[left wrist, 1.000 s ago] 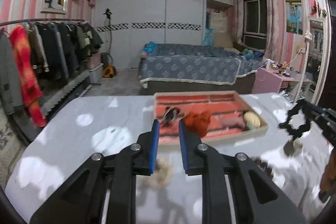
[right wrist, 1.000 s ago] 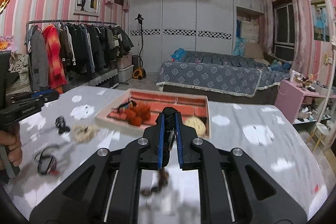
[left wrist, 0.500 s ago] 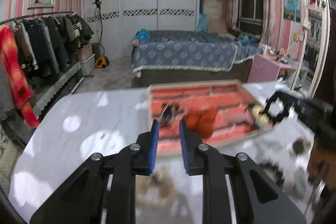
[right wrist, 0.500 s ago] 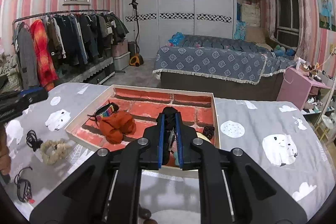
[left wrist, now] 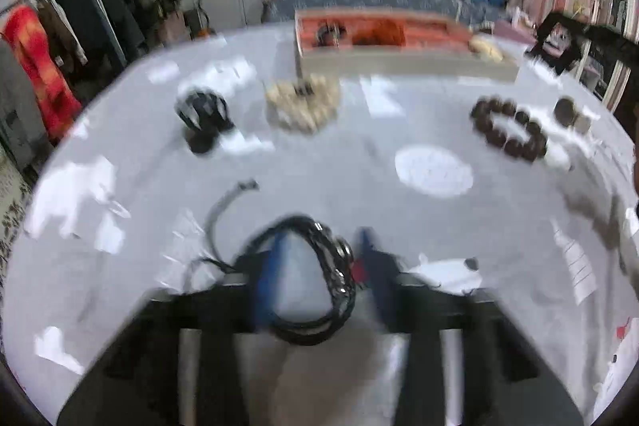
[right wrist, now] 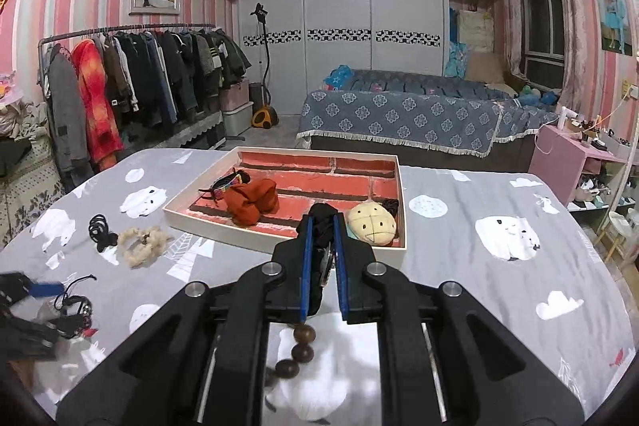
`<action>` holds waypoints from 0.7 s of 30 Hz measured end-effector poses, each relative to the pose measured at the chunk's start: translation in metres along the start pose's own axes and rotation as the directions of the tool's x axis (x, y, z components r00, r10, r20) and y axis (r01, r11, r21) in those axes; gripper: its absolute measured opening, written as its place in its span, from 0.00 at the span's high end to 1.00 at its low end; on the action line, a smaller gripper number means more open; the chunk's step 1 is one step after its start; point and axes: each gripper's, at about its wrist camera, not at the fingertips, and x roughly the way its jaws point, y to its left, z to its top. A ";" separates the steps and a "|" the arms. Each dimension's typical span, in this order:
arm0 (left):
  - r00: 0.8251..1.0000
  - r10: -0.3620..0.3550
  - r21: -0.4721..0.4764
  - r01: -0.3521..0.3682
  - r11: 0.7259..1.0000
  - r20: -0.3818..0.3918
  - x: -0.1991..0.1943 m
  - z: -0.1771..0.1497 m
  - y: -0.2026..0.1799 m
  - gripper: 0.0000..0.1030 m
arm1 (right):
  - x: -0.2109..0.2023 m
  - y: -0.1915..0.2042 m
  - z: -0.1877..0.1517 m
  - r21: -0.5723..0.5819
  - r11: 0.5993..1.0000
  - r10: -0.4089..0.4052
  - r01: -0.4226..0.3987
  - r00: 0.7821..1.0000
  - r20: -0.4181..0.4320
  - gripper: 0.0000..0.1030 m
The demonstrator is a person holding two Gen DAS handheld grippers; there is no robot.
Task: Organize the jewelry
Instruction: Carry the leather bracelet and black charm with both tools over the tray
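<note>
Left gripper [left wrist: 319,266] jaws closing — black bracelet [left wrist: 333,270] between them (blurred); right gripper [right wrist: 320,226] jaws clenched on black item [right wrist: 321,222].

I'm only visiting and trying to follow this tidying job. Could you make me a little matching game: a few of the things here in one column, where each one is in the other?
Things:
1. orange cloth pouch
2. cream fluffy hair tie
3. dark bead bracelet
4. black cloth item

Places:
A. on the table, left of the tray
B. pinched in the right claw
C. inside the tray
D. on the table, near the right claw

Pairs: 1-C, 2-A, 3-D, 4-B
</note>
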 end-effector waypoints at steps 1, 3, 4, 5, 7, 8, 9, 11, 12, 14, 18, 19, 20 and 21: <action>1.000 0.001 0.003 -0.001 1.000 -0.004 0.004 0.002 0.000 0.82 | -0.002 0.000 -0.002 0.004 1.000 -0.001 0.001 1.000 0.000 0.89; 0.999 0.012 0.019 -0.013 1.000 0.038 0.000 0.012 -0.003 0.87 | -0.003 0.000 -0.002 0.008 1.000 -0.004 0.004 1.000 -0.004 0.89; 0.997 0.016 0.023 -0.018 1.000 0.071 -0.007 0.021 -0.003 0.87 | -0.004 0.000 -0.002 0.008 1.000 -0.007 0.007 1.000 -0.005 0.89; 0.994 0.020 0.031 -0.024 0.999 0.107 -0.013 0.034 -0.003 0.87 | -0.004 -0.001 -0.001 0.008 1.000 -0.011 0.011 1.000 -0.003 0.89; 0.978 0.039 0.049 -0.049 0.998 0.204 -0.026 0.073 -0.002 0.87 | -0.003 -0.005 0.004 0.008 1.000 -0.021 0.021 1.000 0.004 0.89; 0.967 0.042 0.048 -0.055 0.997 0.252 -0.030 0.097 -0.002 0.87 | 0.000 -0.009 0.010 0.013 1.000 -0.023 0.023 1.000 0.009 0.89; 0.961 0.028 0.040 -0.040 0.998 0.274 -0.028 0.114 -0.001 0.87 | 0.005 -0.011 0.016 0.019 1.000 -0.023 0.023 1.000 0.010 0.89; 0.953 -0.011 0.025 0.004 1.000 0.304 -0.019 0.148 -0.001 0.87 | 0.022 -0.016 0.029 0.031 0.999 -0.012 0.012 1.000 0.004 0.89; 0.947 -0.022 0.024 0.015 1.000 0.320 -0.009 0.167 -0.003 0.87 | 0.030 -0.017 0.033 0.034 0.999 -0.004 0.004 1.000 -0.003 0.89; 0.947 -0.018 0.021 0.012 1.000 0.321 0.013 0.191 -0.009 0.87 | 0.052 -0.020 0.041 0.051 0.998 0.032 -0.031 0.999 -0.019 0.89; 0.962 -0.048 0.010 0.047 0.999 0.269 0.067 0.220 -0.021 0.87 | 0.095 -0.021 0.049 0.053 0.998 0.044 -0.040 0.997 -0.069 0.89; 0.964 -0.051 0.005 0.052 0.999 0.260 0.078 0.223 -0.023 0.87 | 0.103 -0.021 0.049 0.049 0.998 0.043 -0.039 0.996 -0.082 0.89; 0.967 -0.053 0.001 0.054 0.999 0.250 0.084 0.225 -0.023 0.87 | 0.114 -0.019 0.049 0.039 0.999 0.038 -0.035 0.994 -0.098 0.89; 0.971 -0.058 -0.005 0.061 0.998 0.234 0.095 0.224 -0.024 0.86 | 0.120 -0.018 0.048 0.031 0.999 0.033 -0.030 0.994 -0.104 0.89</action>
